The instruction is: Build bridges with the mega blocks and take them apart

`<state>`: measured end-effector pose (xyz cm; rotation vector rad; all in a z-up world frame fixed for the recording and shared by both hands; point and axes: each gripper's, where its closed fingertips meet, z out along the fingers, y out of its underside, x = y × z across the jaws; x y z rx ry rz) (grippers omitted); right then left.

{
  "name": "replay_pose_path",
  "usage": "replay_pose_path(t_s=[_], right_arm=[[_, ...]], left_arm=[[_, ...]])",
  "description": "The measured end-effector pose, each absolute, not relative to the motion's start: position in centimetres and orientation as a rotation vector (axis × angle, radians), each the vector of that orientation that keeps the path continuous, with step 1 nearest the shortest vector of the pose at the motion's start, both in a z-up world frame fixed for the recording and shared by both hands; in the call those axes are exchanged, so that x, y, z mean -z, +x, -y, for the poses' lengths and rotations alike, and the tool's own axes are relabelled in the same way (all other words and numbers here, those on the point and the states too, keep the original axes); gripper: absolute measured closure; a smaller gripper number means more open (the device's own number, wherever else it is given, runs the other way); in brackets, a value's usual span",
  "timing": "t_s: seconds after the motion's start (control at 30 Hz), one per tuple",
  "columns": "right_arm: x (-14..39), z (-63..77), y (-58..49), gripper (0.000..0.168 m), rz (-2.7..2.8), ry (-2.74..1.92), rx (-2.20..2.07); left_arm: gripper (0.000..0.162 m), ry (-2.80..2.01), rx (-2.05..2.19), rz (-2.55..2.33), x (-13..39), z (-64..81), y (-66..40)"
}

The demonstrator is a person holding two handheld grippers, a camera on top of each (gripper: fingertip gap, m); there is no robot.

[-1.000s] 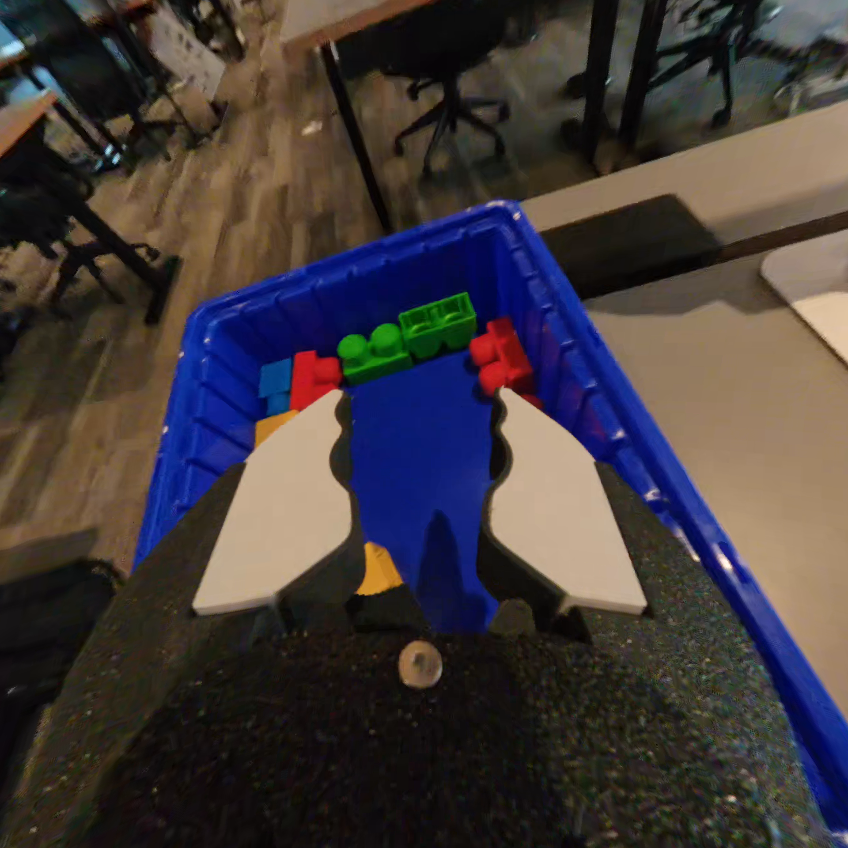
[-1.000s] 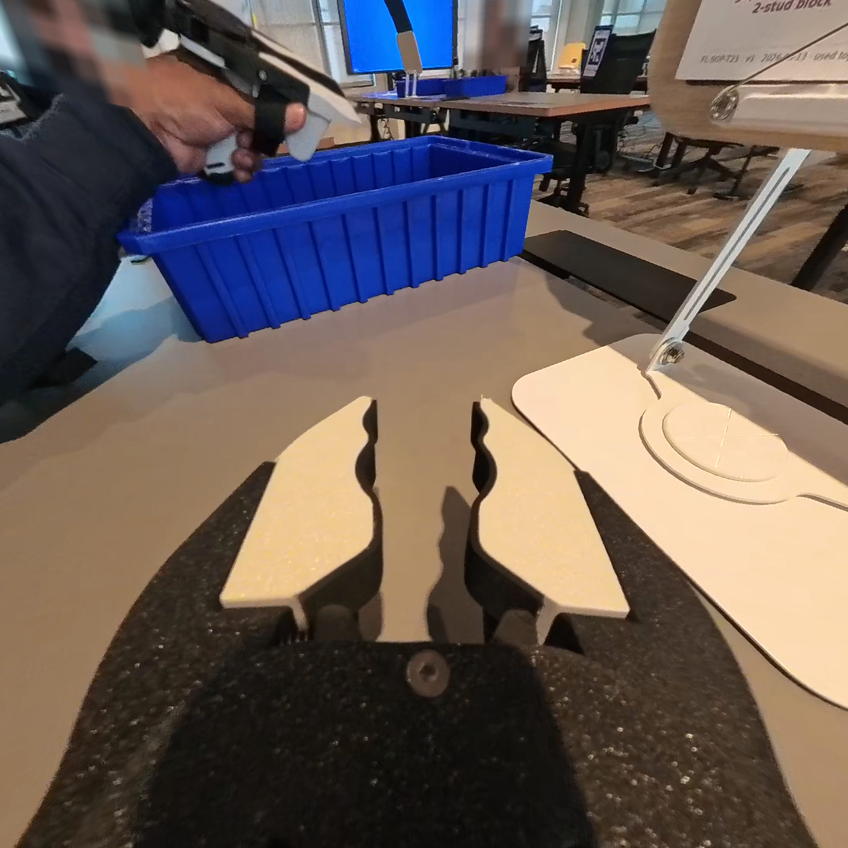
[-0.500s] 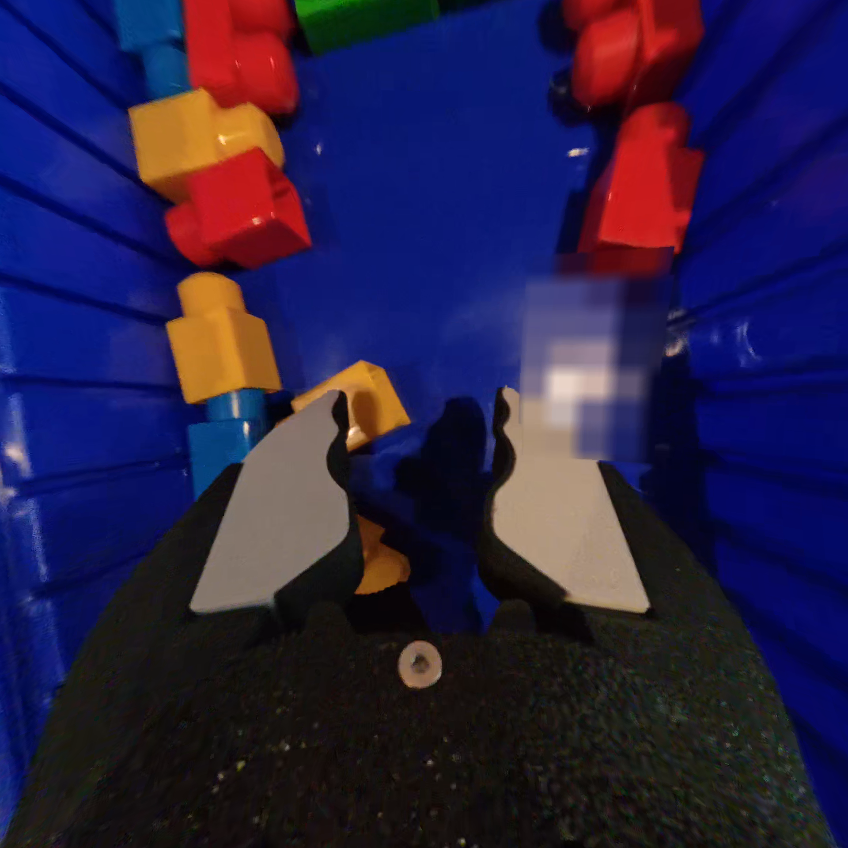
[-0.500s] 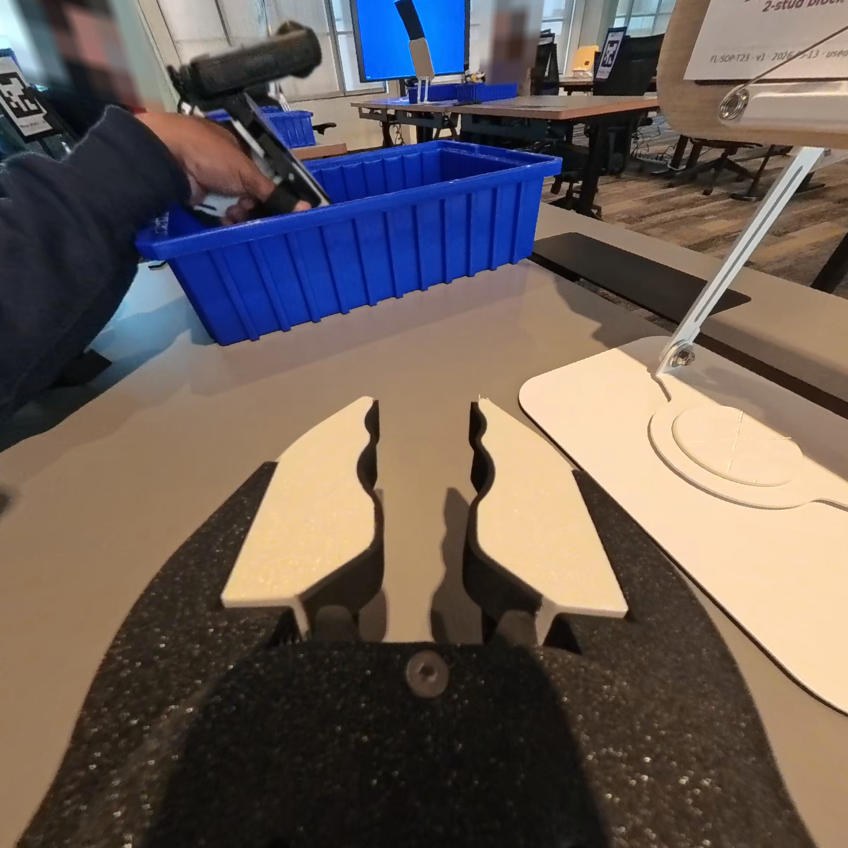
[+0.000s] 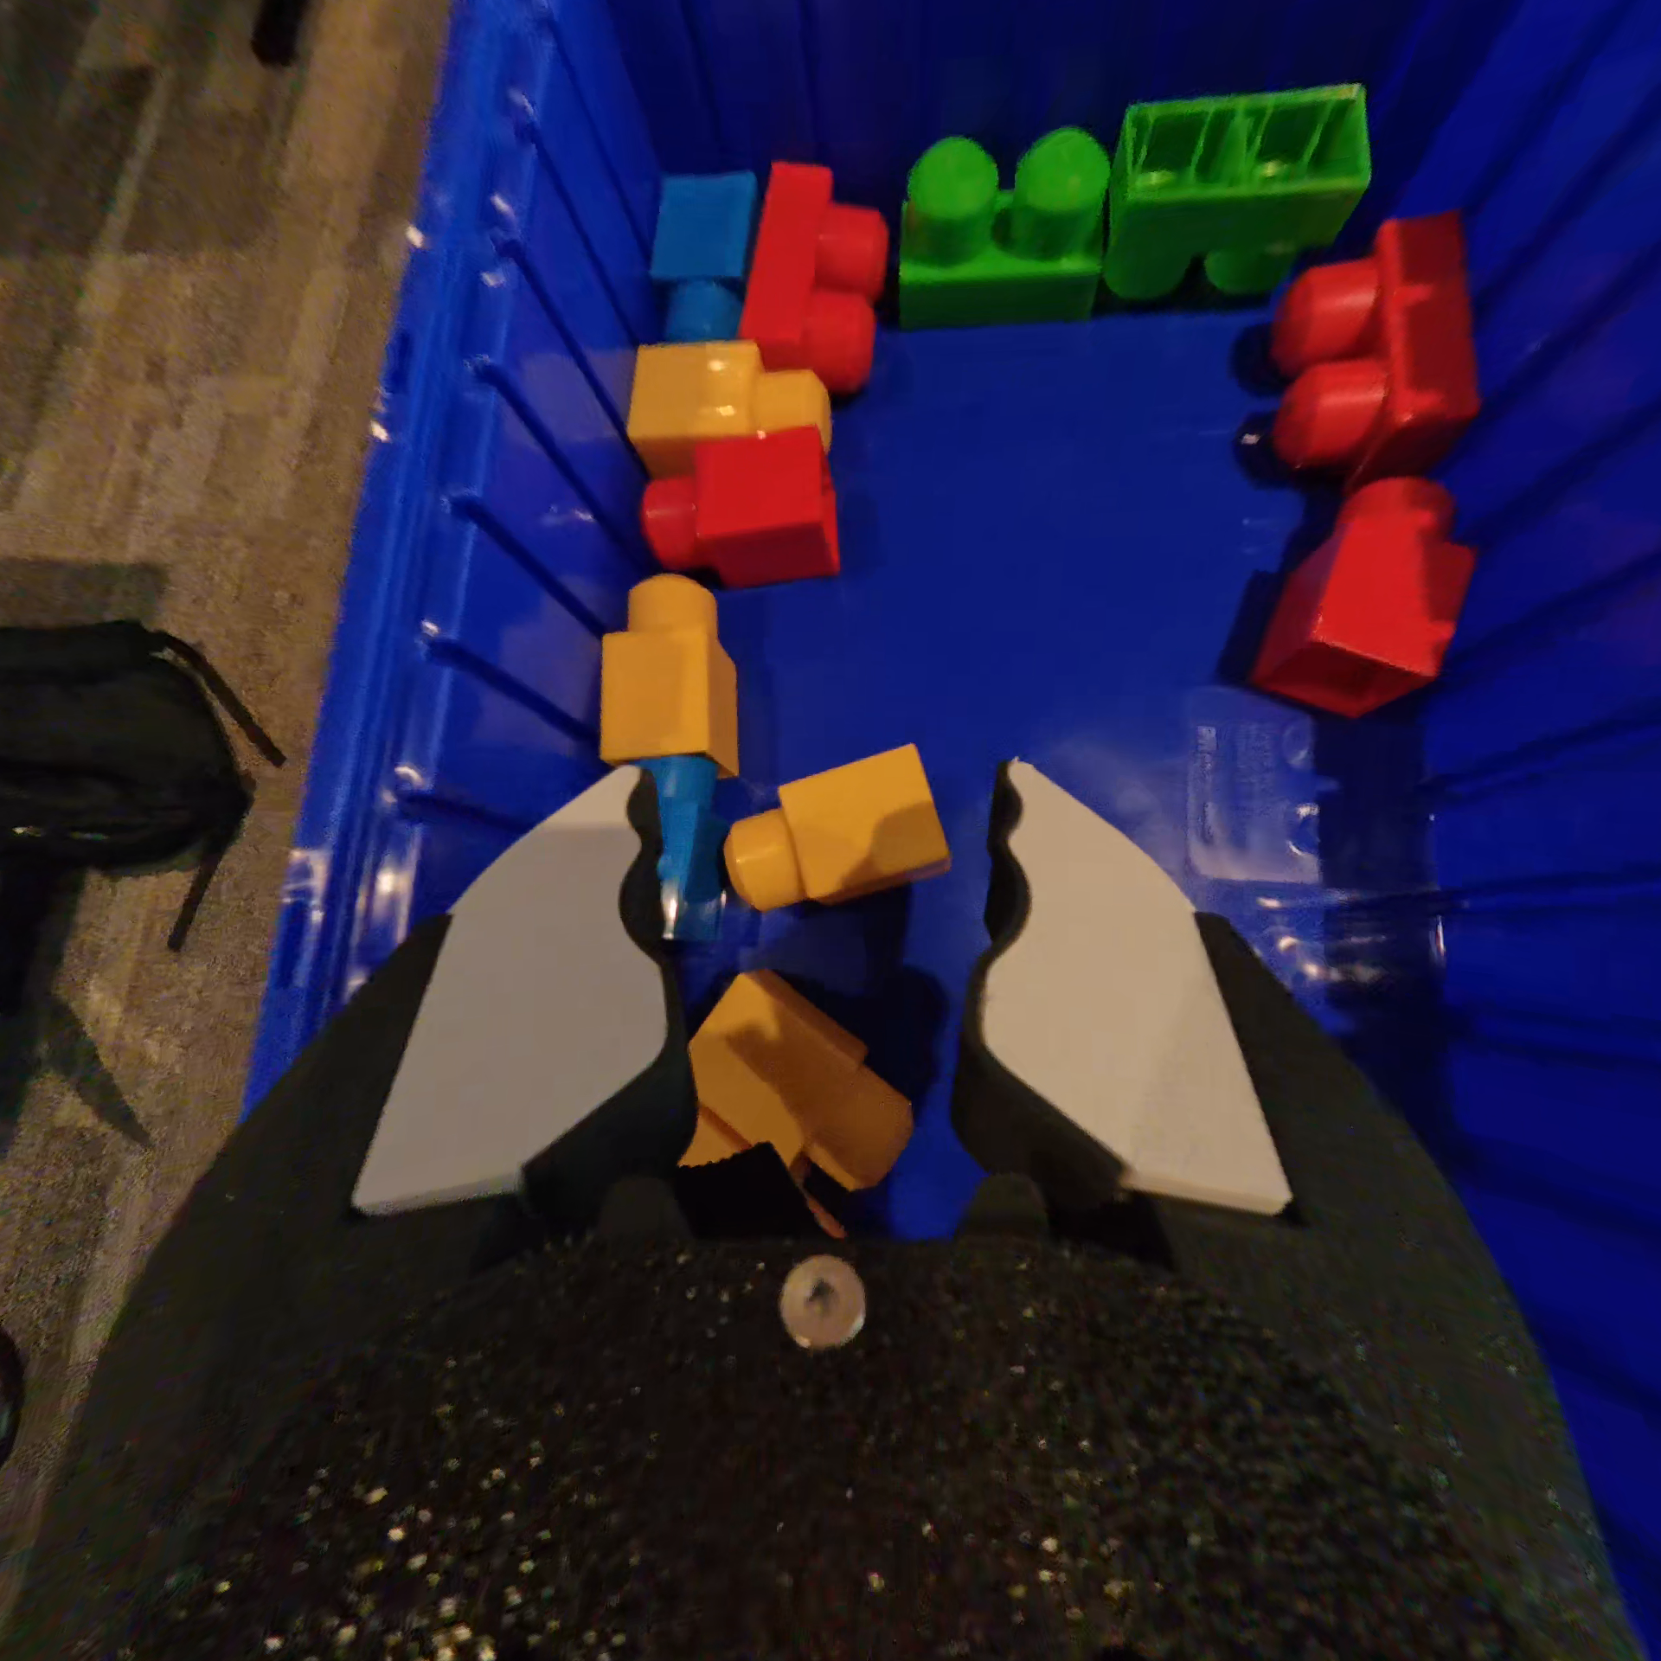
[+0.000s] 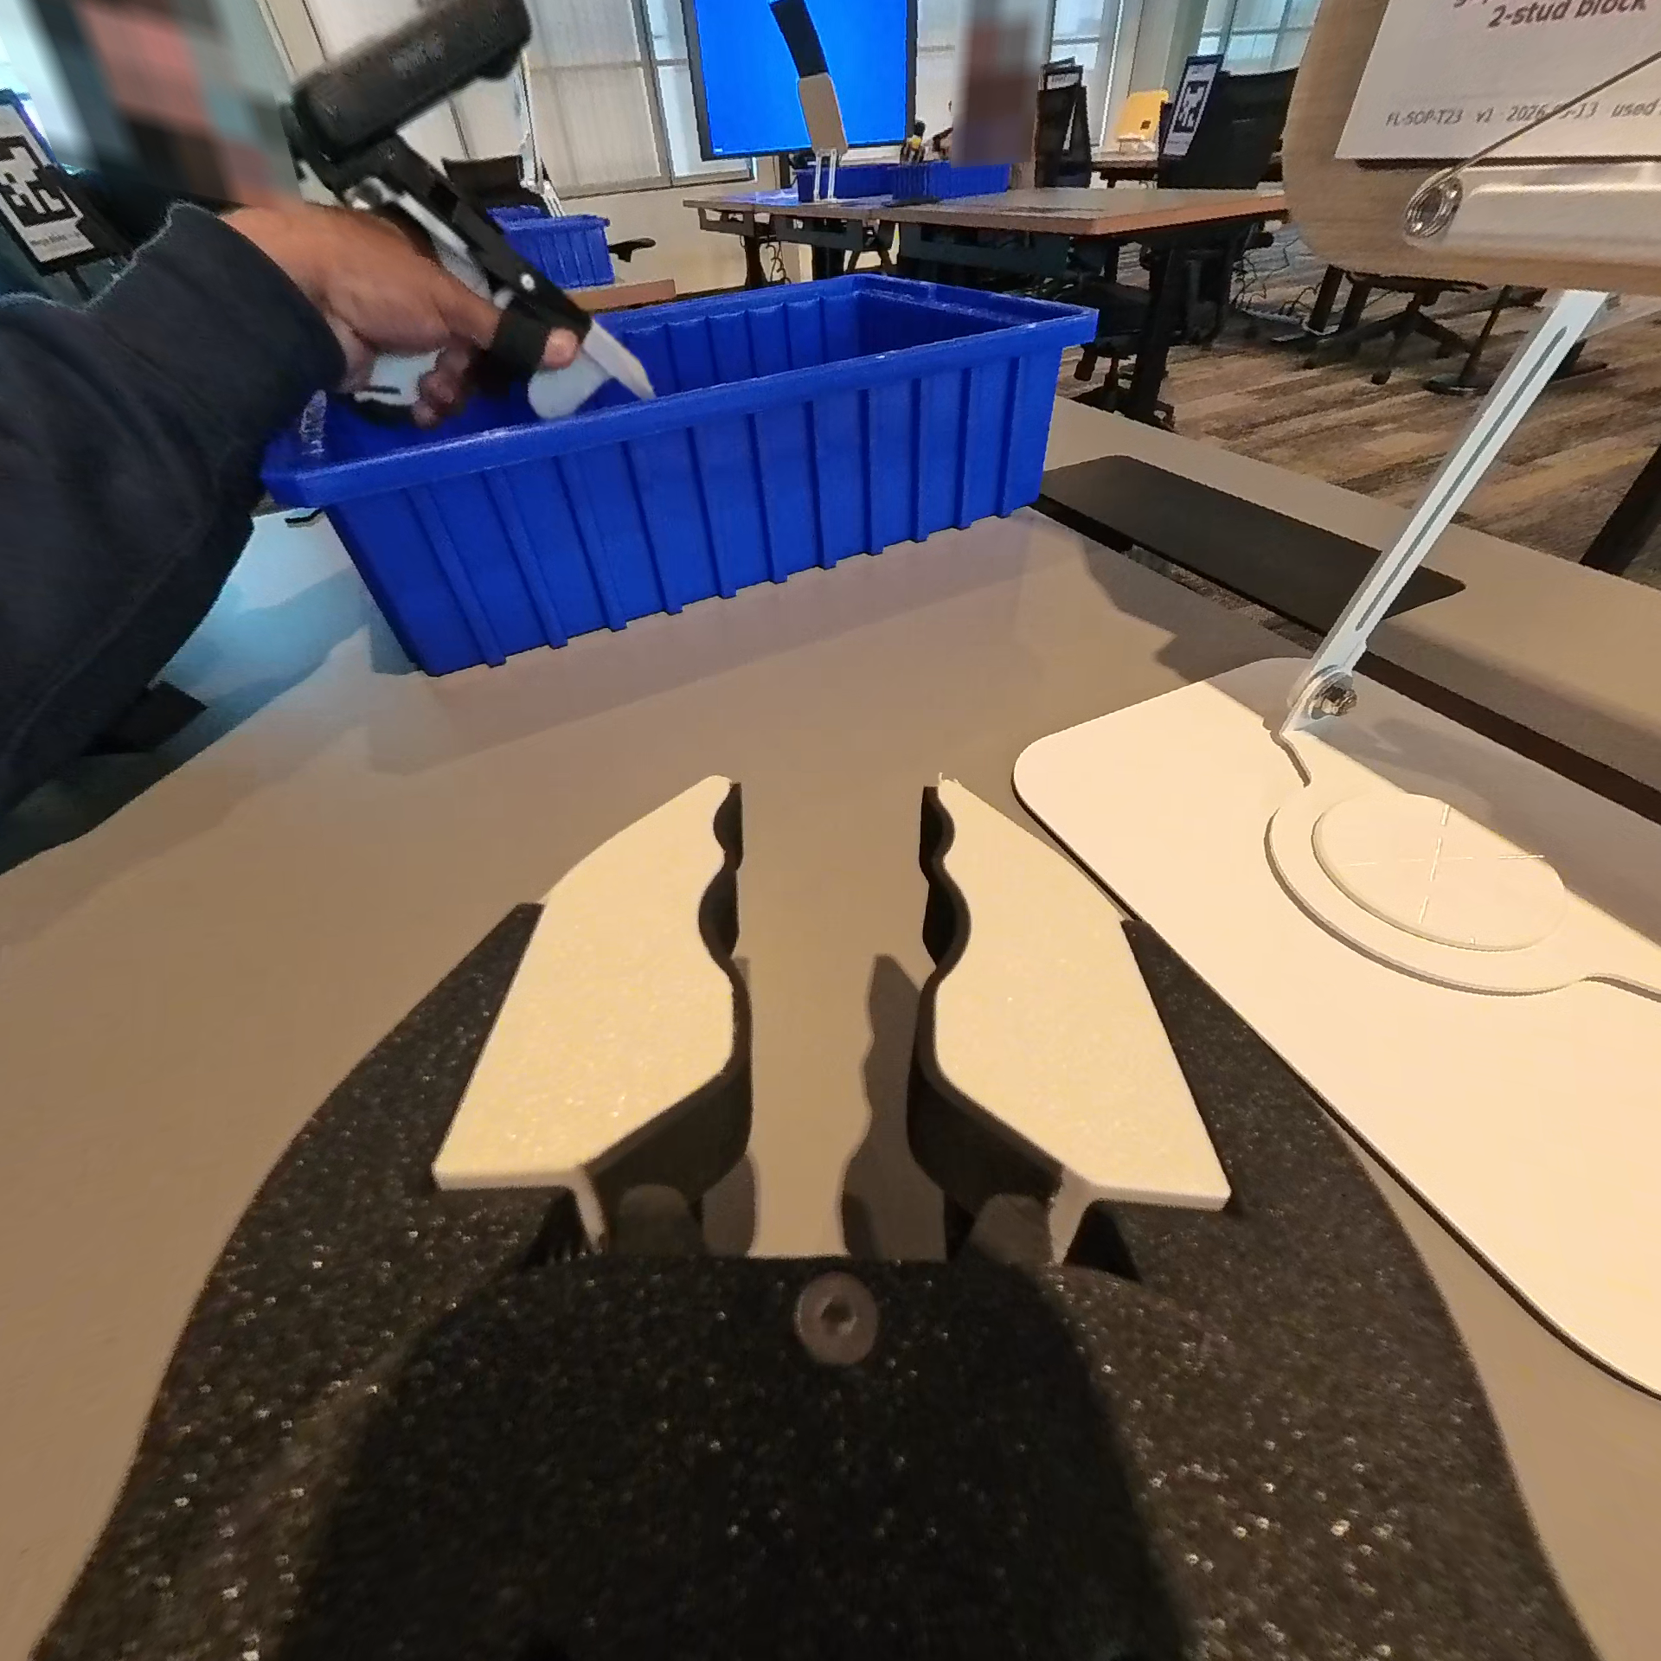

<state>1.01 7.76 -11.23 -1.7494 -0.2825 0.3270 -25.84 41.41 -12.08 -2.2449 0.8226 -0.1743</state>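
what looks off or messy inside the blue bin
Nothing damaged. The blocks lie loose in the blue bin: most are on their sides, and one green two-stud block is upside down, hollow underside up.

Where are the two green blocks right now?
In the left wrist view, the two green blocks lie side by side against the far wall of the blue bin, between red blocks to their left and right.

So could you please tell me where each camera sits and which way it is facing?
Left wrist view: on the left tongs, angled down into the blue bin of blocks; only its own open fingers show.
Right wrist view: on the right tongs, low over the grey table, facing forward; open fingers, plus the person's hand holding the left tongs.
Shared: the blue bin and the left tongs.
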Motion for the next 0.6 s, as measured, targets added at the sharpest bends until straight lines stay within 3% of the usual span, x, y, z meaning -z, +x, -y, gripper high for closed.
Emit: replay_pose_path(t_s=[0.33,0.5,0.6], right_arm=[[10.9,-7.9,1.4,0.130,0.289,-1.722,-0.293],[5.9,-10.5,2.3,0.118,0.568,-1.447,0.131],[3.2,-13.4,1.1,0.103,0.830,-1.294,0.407]], left_arm=[[0.094,-2.121,0.284,-0.905,9.6,-40.6,-22.8],[0.099,-1.601,0.577,-0.975,-1.1,-36.2,-16.9],[0.103,-1.435,0.618,-1.030,-4.3,-33.2,-14.4]])
